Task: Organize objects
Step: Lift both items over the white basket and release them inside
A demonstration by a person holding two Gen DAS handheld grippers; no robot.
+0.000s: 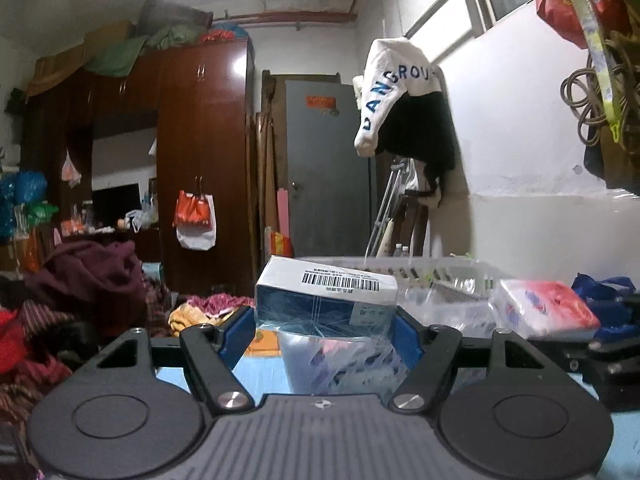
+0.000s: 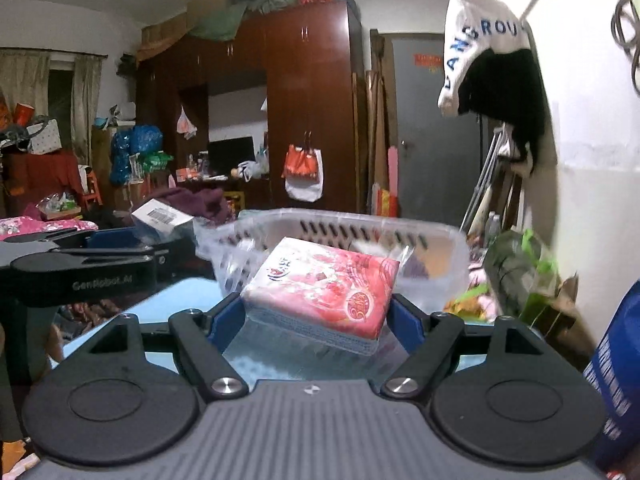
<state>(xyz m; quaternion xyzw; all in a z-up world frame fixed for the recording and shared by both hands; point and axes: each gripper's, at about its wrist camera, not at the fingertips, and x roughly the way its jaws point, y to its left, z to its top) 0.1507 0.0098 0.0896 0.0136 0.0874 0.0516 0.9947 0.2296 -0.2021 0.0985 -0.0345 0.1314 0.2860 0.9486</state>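
Left hand-held gripper [image 1: 325, 326] nearly level, clamped on a blue box [image 1: 326, 296], right hand-held gripper [image 2: 316, 314] beside it, tilted slightly down, gripping a red tissue pack [image 2: 324, 288], both before the clear basket [image 2: 344, 226].

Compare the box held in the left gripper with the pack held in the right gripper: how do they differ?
The box is rigid, blue with a white barcoded top; the tissue pack is soft, pink and red in plastic wrap. The box looks taller, the pack flatter. Both are gripped between blue fingers, in front of the clear basket.
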